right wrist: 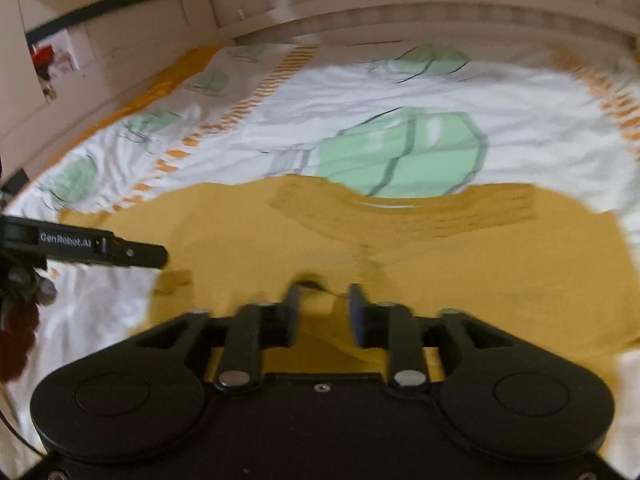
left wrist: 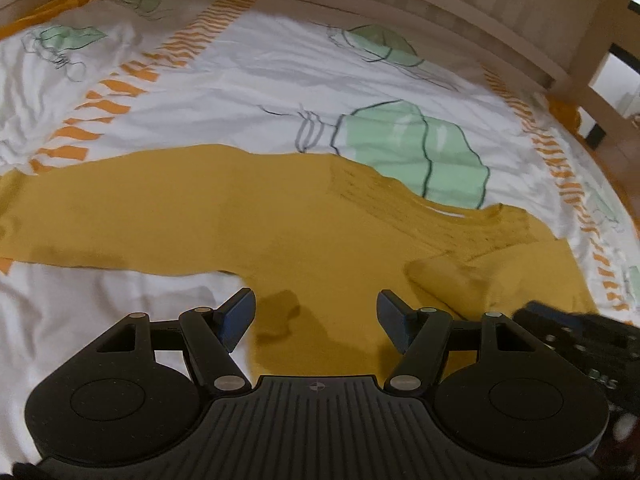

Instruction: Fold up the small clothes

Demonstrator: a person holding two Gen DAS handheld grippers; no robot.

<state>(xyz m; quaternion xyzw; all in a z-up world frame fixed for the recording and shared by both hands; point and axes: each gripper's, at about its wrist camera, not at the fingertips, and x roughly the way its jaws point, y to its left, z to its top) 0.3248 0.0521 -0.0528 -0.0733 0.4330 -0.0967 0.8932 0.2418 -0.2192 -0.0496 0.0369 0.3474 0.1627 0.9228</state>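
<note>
Mustard-yellow knit long-sleeved top [left wrist: 304, 236] lying on the white bedsheet printed with green shapes and orange dashes [left wrist: 248, 92]; folding barely begun.

Top lies mostly flat, ribbed neckline [left wrist: 432, 212] toward the pale wooden bed frame [left wrist: 500, 20]. Long axis, sleeve to sleeve, runs parallel to that frame; one sleeve stretches out straight, away from the body. Left gripper [left wrist: 316, 316] hovers at the body's near edge, jaws spread wide, empty. Right gripper [right wrist: 324, 312], jaws nearly closed, seems to pinch a raised fold of the top; motion blur leaves this uncertain. Judged: sleeves and body folds all remain.
</note>
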